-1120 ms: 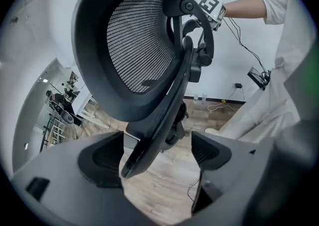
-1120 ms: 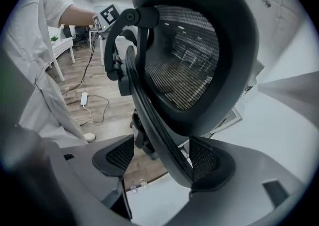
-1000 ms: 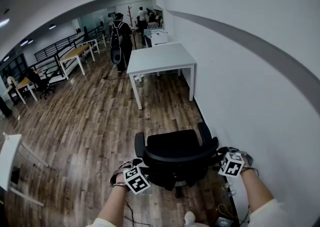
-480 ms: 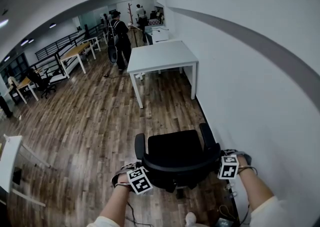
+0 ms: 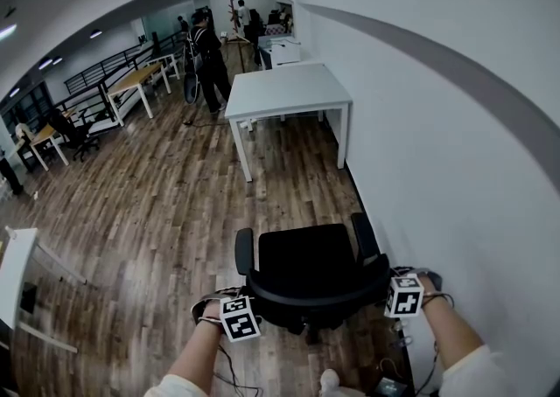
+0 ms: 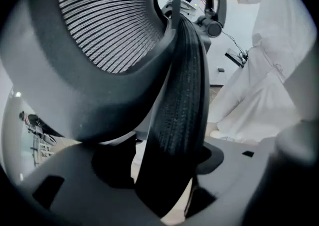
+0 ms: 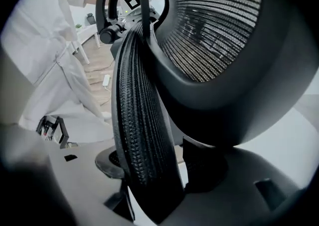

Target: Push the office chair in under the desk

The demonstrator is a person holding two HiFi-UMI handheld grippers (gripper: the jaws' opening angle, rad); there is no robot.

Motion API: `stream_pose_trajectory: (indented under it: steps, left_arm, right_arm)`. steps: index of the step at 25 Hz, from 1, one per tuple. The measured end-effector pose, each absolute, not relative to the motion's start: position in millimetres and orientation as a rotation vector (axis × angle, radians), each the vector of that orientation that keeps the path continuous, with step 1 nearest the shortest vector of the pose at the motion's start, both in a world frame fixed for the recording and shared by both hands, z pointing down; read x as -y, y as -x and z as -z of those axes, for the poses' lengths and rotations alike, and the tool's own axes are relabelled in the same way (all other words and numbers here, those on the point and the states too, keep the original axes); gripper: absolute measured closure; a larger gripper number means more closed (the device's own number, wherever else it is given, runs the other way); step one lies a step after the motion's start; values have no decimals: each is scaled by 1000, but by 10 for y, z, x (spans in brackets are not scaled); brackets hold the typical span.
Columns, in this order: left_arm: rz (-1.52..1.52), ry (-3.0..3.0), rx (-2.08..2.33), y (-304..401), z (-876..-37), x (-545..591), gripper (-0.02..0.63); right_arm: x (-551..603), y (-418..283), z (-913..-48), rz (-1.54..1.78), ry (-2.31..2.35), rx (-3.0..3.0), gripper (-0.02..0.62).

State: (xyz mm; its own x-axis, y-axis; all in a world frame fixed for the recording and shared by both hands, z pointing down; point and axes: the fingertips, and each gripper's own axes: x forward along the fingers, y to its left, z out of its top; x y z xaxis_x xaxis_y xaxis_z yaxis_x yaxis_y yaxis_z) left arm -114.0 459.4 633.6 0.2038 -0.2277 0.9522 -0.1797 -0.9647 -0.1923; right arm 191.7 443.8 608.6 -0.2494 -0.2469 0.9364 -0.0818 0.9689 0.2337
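Floorboards (image 5: 157,203) below, left gripper (image 5: 234,299), right gripper (image 5: 395,282) closing astride office chair (image 5: 306,260).

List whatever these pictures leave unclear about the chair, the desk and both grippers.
- Office chair base and wheels: head view, largely covered by seat and backrest.
- Floor under the desk: head view, tabletop covers most of it.
- Left gripper and right gripper fingertips: head view, behind the backrest; the gripper views show jaws, just closing, apart around its rim.
- People at the far end: head view, too small for detail.
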Motion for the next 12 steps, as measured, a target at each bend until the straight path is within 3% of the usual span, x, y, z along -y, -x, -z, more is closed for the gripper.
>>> stream_pose_trajectory:
  steps: [1,4,6,8,12]
  left_arm:
    - [1917,2370,-394,1155,-6340,-4591,346]
    - [1898,2312,-404,1181,-6328,-4556,392]
    - [1889,2264,-405,1202,-6331,-4523,418]
    - [1890,2215,-389,1219,-6352,-4499,477]
    - [1899,2197,-367,1220,-6368,-4466,487]
  right_arm:
    - [-4431,-1916,-6090,179,-243,1819,312]
    - [-4420,-1943,-6090,264,-236,1781,378]
    - [-4413,-1951,-6099,322,-214,1755,463]
    - [-4397,-1956,-6120,337,-201,1748,466]
    - [-4356,-1973,-6127,343,-195,1743,474]
